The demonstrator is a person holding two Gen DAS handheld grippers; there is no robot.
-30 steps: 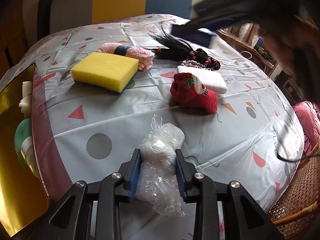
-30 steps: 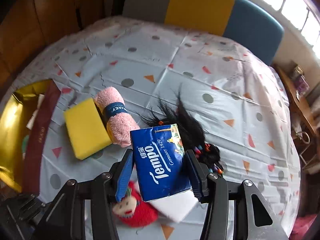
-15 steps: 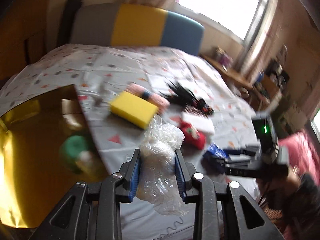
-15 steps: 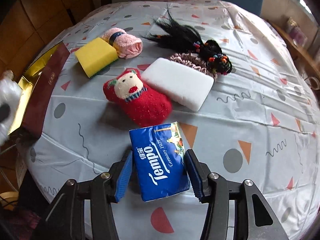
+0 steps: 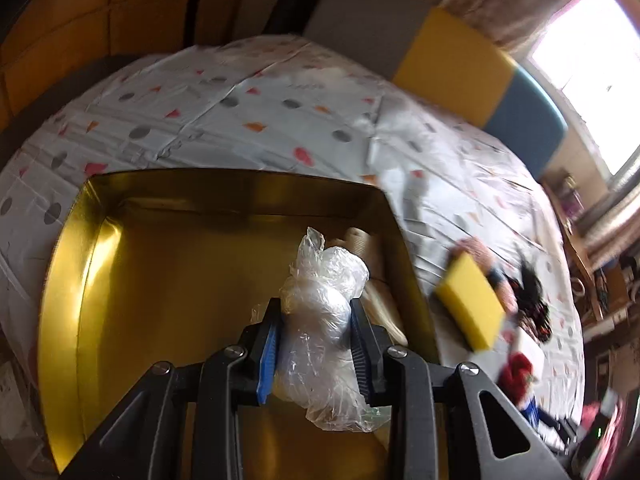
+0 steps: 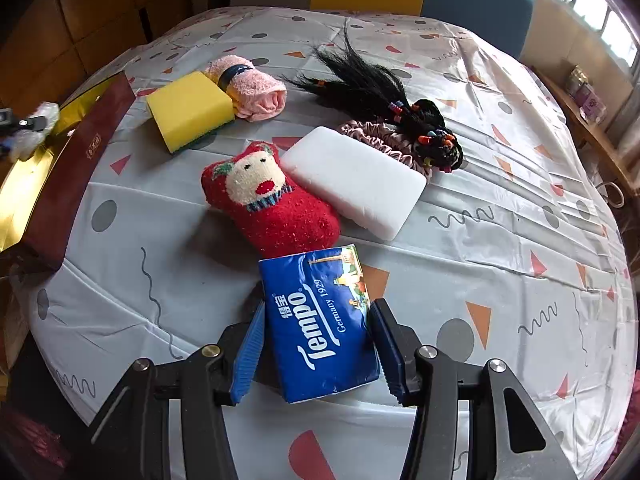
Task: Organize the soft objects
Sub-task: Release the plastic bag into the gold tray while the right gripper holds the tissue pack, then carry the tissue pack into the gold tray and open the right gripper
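Observation:
My left gripper (image 5: 316,308) is shut on a crumpled clear plastic bag (image 5: 320,292) and hangs over the inside of the gold box (image 5: 160,260). The view is blurred by motion. My right gripper (image 6: 316,312) is shut on a blue Tempo tissue pack (image 6: 320,320), low over the tablecloth just in front of the red sock (image 6: 272,204). In the right wrist view the bag and left gripper (image 6: 32,128) show small at the far left, above the gold box (image 6: 24,184).
Behind the sock lie a white sponge (image 6: 356,180), a yellow sponge (image 6: 190,108), a rolled pink towel (image 6: 256,88), a black hairpiece (image 6: 372,88) and a pink scrunchie (image 6: 376,132). The box has a dark red side (image 6: 80,152). Beige items (image 5: 360,240) lie in its right corner.
My left gripper has swung left with the plastic bag, from above the tablecloth to above the gold box. My right gripper came down toward the table's front with the tissue pack, then held still.

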